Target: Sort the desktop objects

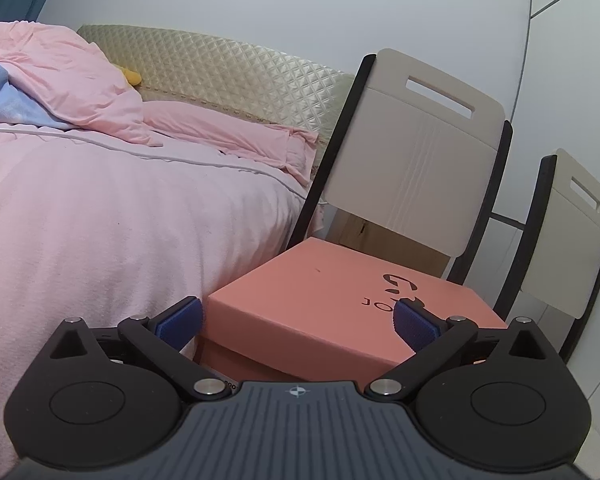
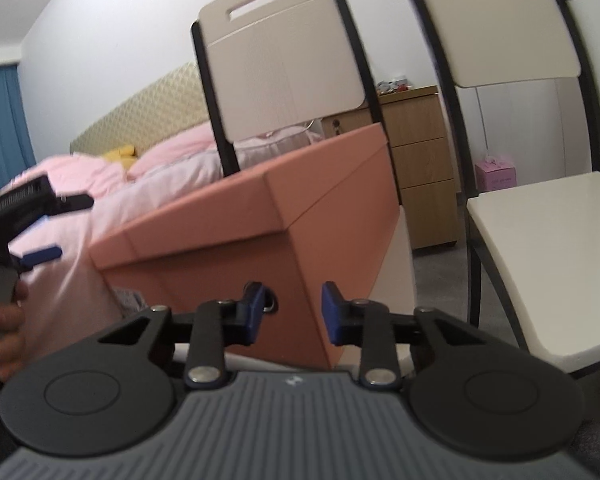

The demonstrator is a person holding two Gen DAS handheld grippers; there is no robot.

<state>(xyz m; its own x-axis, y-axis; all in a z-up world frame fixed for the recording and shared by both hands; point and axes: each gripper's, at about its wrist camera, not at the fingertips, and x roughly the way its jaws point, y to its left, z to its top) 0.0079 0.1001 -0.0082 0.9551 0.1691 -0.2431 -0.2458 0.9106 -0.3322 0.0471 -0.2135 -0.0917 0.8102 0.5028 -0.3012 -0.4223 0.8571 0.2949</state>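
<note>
On your left, the bed with its pink cover fills the left wrist view, a pink pillow lying against the quilted headboard. Just right of the bed, the salmon box sits on the seat of the near chair, lid on. Its long axis runs from the corner nearest you away toward the chair back, and the dark lettering on the lid lies toward the far right end.

Your left gripper is spread wide, holding nothing, level and hovering at the box's near corner; one blue pad shows off the lid's left edge, the other over its right part. A second chair stands further right.

From the right wrist view, your left hand is wrapped around the left gripper's handle at the far left edge, beside the bed. In the middle, the box's side wall and a metal-ringed hole show, which the left view hides. Your right gripper is partly open and empty, tilted slightly, with its fingers close to that side wall; I cannot tell whether they touch it. Beyond stands a wooden drawer cabinet, a small pink carton on the floor, and the second chair's pale seat at the right.
</note>
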